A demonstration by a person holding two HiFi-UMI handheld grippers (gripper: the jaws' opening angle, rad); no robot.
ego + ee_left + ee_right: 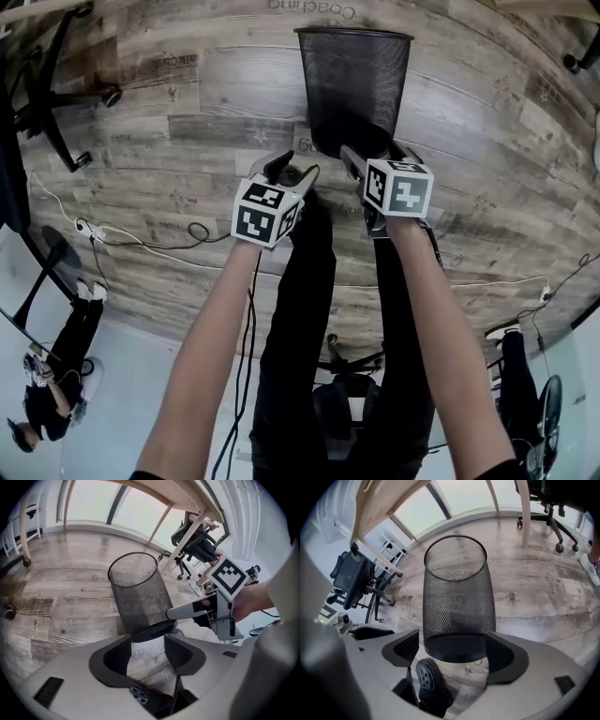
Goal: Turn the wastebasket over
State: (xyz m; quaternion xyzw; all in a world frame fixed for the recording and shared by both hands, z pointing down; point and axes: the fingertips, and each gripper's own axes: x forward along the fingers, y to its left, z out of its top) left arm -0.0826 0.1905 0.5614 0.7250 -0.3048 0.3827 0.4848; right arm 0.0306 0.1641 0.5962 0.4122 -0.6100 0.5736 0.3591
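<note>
A black wire-mesh wastebasket (354,84) stands upright on the wooden floor, mouth up, solid base down. It also shows in the left gripper view (140,595) and the right gripper view (459,592). My left gripper (292,174) hovers just left of its base, jaws apart over bare floor (147,651). My right gripper (367,157) hangs close above the base, open wide (454,651); the base shows between the jaws, untouched by the pads. One of its fingers (192,610) reaches toward the basket's lower wall.
Office chairs stand at the left (56,94) and behind the basket (197,543) (356,581) (548,508). Wooden desk legs (187,531) rise nearby. Cables (141,239) trail over the floor by the person's legs (300,309).
</note>
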